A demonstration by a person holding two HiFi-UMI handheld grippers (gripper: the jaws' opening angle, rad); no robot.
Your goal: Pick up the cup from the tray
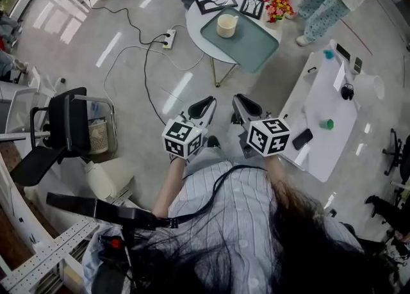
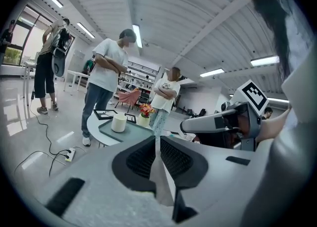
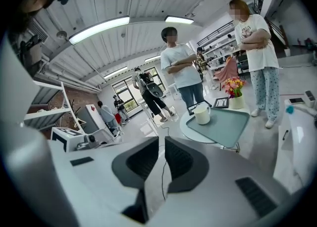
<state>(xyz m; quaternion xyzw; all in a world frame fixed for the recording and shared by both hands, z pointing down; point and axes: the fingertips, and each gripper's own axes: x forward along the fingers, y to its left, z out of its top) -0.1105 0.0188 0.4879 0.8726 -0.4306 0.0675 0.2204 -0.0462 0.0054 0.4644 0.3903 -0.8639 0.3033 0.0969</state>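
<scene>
A round white table [image 1: 200, 38] stands on the grey floor ahead of the person, well apart from both grippers. A teal tray [image 1: 251, 48] lies flat on it, set at an angle, with one corner overhanging the table edge on the person's side. Two framed pictures [image 1: 215, 0] and a small pot of flowers [image 1: 277, 6] sit on the table at the tray's far edge.

The left gripper [image 1: 204, 104] and right gripper [image 1: 241, 103] are held side by side in front of the person's chest, both pointing towards the table and tilted slightly down.

The cup [image 1: 227, 25] stands upright on the tray's far left part, near the frames. Its long axis is vertical and its open mouth faces up. In the right gripper view the cup [image 3: 201, 114] sits a little right of the jaw line, and in the left gripper view [image 2: 118, 122] it sits left of it.

The left gripper's fingers [image 2: 142, 159] are pressed together with nothing between them. The right gripper's fingers [image 3: 142, 160] are also closed to a thin slit, empty, and touch nothing.
</scene>
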